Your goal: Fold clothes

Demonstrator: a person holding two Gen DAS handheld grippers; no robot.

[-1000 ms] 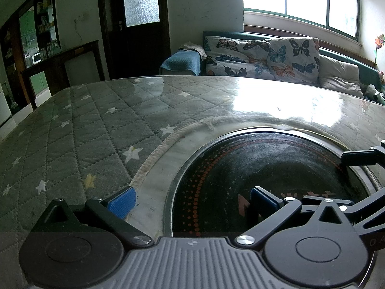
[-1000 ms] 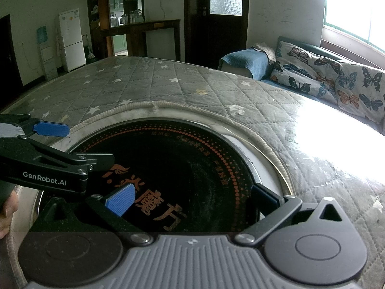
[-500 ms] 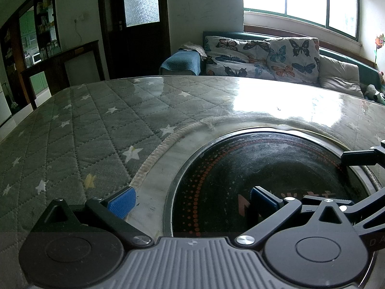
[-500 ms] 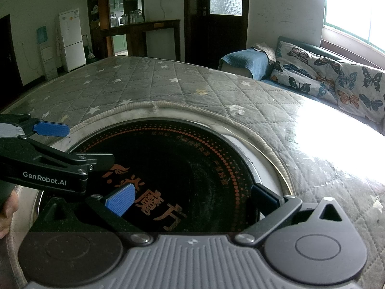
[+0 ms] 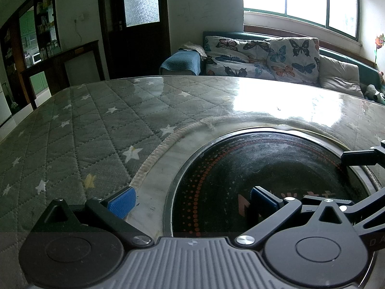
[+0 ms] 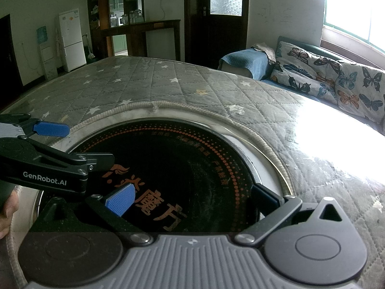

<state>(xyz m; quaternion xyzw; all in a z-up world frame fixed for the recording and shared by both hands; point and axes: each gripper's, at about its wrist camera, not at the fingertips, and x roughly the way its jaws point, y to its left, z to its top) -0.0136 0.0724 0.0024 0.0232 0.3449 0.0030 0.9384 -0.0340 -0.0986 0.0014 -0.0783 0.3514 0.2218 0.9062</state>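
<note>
Zero folds done as far as these views show; no clothes visible anywhere on the table (image 5: 96, 130), so I can't tell where the garment is. Whole task still left, judging by that.

Left gripper (image 5: 190, 200) hovers low over the table, fingers spread wide, nothing between them. Right gripper (image 6: 192, 200) same: fingers spread, empty. In the right wrist view the left gripper (image 6: 72, 144) sits just beside mine at left, also spread; a bit of my hand (image 6: 7, 212) shows at the frame edge.

Directly under both grippers is the round black induction plate (image 6: 182, 163) with orange dots and lettering, set into the table inside a pale ring. Around it is a grey quilted star-print cover (image 5: 72, 139) with a frayed corded edge (image 5: 154, 154) cut round the plate. Strong window glare on the far right of the cover.

Beyond: sofa with butterfly cushions (image 5: 264, 55), blue towel (image 5: 180, 62) on its arm, dark door (image 6: 216, 19), white fridge (image 6: 72, 38) far left.

Nothing blocks the grippers. Likely next need: locate a garment, probably outside both views.
</note>
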